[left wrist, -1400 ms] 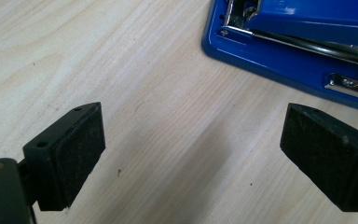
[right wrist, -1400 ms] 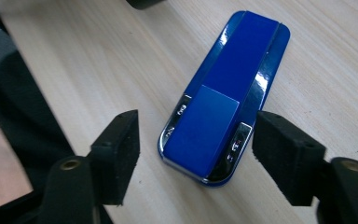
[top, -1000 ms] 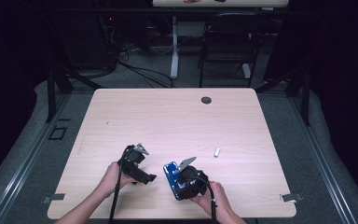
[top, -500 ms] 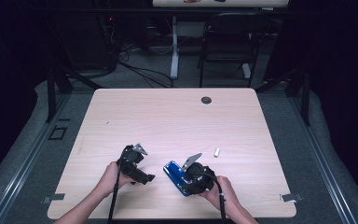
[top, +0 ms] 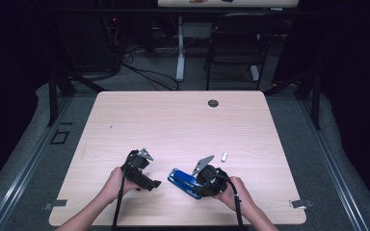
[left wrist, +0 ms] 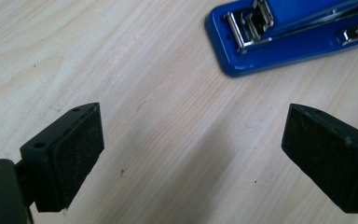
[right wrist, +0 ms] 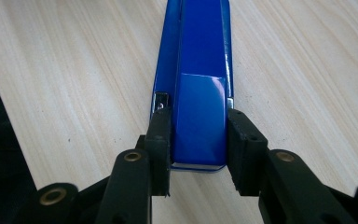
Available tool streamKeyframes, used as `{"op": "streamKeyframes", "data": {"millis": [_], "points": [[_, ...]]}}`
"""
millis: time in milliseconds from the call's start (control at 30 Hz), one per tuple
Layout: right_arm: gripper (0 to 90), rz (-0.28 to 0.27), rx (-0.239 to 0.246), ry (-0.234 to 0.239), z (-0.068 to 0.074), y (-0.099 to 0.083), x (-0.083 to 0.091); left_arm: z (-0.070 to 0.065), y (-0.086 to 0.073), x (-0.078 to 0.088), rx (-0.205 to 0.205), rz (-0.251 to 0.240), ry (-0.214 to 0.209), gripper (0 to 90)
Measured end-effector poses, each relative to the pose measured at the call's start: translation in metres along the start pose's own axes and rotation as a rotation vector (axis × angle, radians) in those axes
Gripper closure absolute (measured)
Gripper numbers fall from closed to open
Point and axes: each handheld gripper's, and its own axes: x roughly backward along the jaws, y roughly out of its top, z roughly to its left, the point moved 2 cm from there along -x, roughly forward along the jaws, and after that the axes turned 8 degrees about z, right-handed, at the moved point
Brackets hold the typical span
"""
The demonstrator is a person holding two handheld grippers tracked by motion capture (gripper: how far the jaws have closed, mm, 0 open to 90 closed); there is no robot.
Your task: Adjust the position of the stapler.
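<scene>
A blue stapler point(top: 183, 182) lies flat on the wooden table near the front edge. My right gripper point(top: 198, 185) comes at it from the right, and its jaws have just been closing on it. In the right gripper view both pads of the right gripper point(right wrist: 198, 126) press the sides of the rear end of the stapler point(right wrist: 200, 70). My left gripper point(top: 150, 182) rests to the left of it, held in a hand. Its jaws point(left wrist: 191, 154) stand wide open over bare wood, with the metal front end of the stapler point(left wrist: 284, 42) ahead and to the right.
A small white object point(top: 224, 156) lies just beyond the right gripper. A black grommet point(top: 213, 103) sits near the table's far edge. Behind the table point(top: 125, 120) stand a chair point(top: 236, 43) and cables on the floor.
My right gripper has shifted slightly to the right along the stapler and its jaws have drawn in around the rear end. The left gripper has stayed where it was.
</scene>
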Motion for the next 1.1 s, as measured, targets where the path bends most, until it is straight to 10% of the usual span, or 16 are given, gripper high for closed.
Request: {"op": "streamKeyframes", "data": {"millis": [267,467,733,1100], "points": [[65.8,0.0,0.069,0.044,-0.005,-0.003,0.002,-0.004,0.001,-0.001,-0.031,-0.004,-0.005,5.7],[57.9,-0.01,0.03,0.069,-0.006,-0.003,0.004,-0.005,0.001,-0.002,-0.038,0.004,-0.004,5.7],[63.9,0.0,0.014,-0.029,0.005,0.005,0.001,-0.005,0.001,-0.002,-0.039,0.006,-0.001,5.7],[66.3,-0.014,0.078,-0.009,0.003,0.003,0.002,-0.006,0.001,-0.003,-0.043,0.007,0.005,5.9]]}}
